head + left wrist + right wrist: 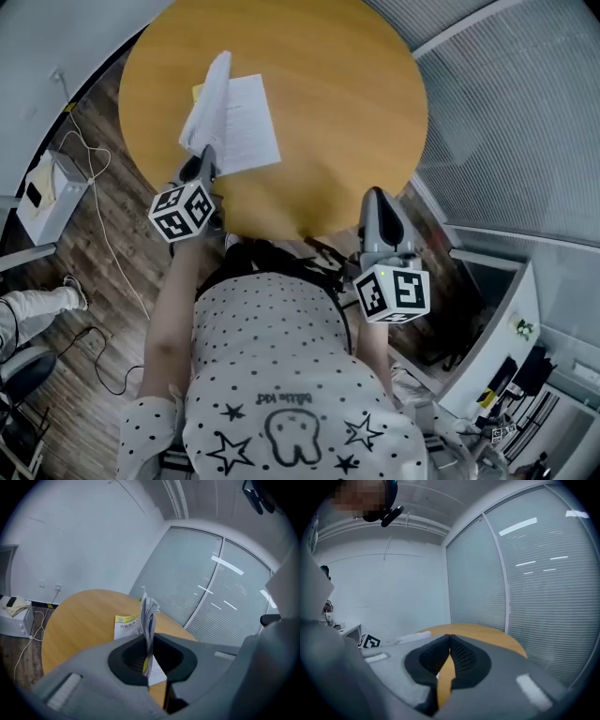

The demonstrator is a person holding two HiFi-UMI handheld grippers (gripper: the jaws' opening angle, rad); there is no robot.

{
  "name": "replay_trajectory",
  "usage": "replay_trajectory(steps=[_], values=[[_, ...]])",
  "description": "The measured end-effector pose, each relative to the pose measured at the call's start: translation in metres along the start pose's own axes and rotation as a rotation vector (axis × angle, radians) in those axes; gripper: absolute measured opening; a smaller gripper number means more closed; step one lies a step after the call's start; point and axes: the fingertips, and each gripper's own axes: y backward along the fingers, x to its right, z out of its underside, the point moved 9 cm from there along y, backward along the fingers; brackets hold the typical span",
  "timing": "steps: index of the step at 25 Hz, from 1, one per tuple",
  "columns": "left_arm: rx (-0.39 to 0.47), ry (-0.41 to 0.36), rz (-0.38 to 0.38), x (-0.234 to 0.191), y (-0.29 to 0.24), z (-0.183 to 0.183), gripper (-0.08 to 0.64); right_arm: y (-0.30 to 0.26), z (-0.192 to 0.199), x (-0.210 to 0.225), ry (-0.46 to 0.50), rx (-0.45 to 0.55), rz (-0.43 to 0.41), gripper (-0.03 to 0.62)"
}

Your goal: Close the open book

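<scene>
White book pages stand pinched in the left gripper, right gripper clenched, apart.

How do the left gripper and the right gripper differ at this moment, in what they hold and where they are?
The left gripper is shut on the book's lifted pages; the right gripper is shut on nothing. The left gripper is at the book; the right gripper is by the near edge of the table, apart from the book. Both have their jaws together and point across the table.
</scene>
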Motion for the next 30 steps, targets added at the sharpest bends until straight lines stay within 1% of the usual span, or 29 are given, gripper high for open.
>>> replay_trajectory(steps=[16,26,30], values=[[-0.020,-0.038,0.013,0.005,-0.005,0.001,0.034,0.025,0.002,0.015,-0.009,0.006,0.064,0.005],[-0.026,-0.060,0.018,0.005,-0.007,0.000,0.032,0.028,0.003,0.014,-0.005,-0.012,0.070,0.005],[-0.037,-0.081,0.026,0.007,-0.009,0.001,0.032,0.026,0.004,0.013,-0.006,-0.015,0.070,0.005]])
